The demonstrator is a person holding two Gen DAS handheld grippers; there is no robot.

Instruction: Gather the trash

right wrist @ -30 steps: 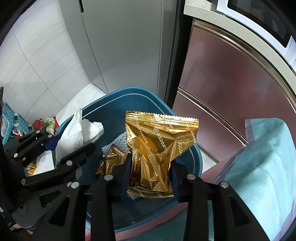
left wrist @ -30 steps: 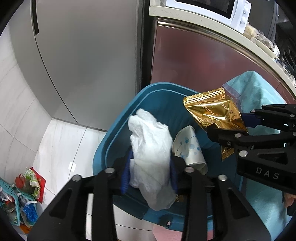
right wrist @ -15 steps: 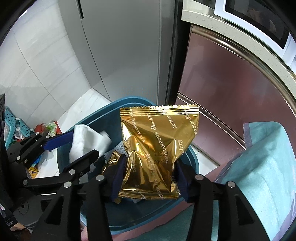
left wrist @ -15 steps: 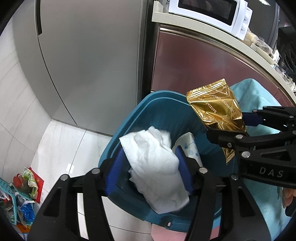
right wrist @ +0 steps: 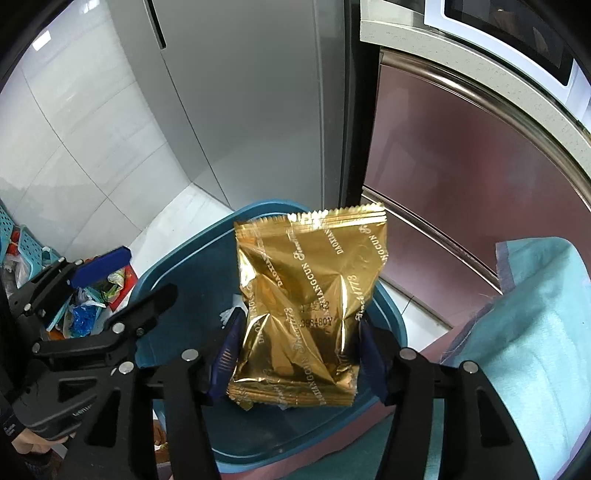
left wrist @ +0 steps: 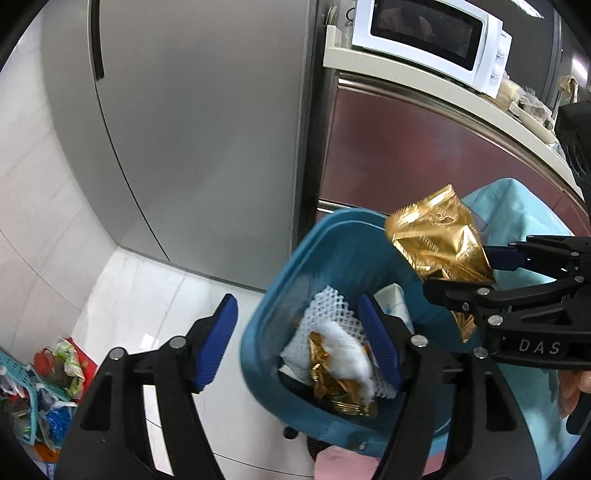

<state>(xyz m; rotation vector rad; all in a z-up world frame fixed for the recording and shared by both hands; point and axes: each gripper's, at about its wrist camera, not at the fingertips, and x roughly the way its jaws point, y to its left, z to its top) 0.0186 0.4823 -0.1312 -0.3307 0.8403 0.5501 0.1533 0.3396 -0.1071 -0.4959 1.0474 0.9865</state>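
A blue bin (left wrist: 280, 266) stands on the floor below both grippers. In it lie a white tissue (left wrist: 345, 350), a white foam net (left wrist: 332, 314), crumpled gold wrappers (left wrist: 332, 387) and a paper cup (left wrist: 395, 306). My left gripper (left wrist: 295, 306) hangs over the bin's near rim; its jaws are opening and hold nothing. My right gripper (right wrist: 299, 325) is above the bin (right wrist: 177, 258), jaws opening, with a puffy gold snack packet (right wrist: 310, 302) upright between the pads and still touching them. The left wrist view shows that packet (left wrist: 439, 240) in the right gripper (left wrist: 461, 271).
A grey fridge (left wrist: 203, 129) and a maroon cabinet front (left wrist: 424, 155) stand behind the bin, with a white microwave (left wrist: 424, 33) on the counter. A teal cloth (right wrist: 535, 332) lies to the right. A teal basket of rubbish (left wrist: 26, 398) sits on the white floor at left.
My left gripper opened and rose; the white tissue dropped out of it into the bin. My right gripper's jaws widened and the gold packet spread out flat between them.
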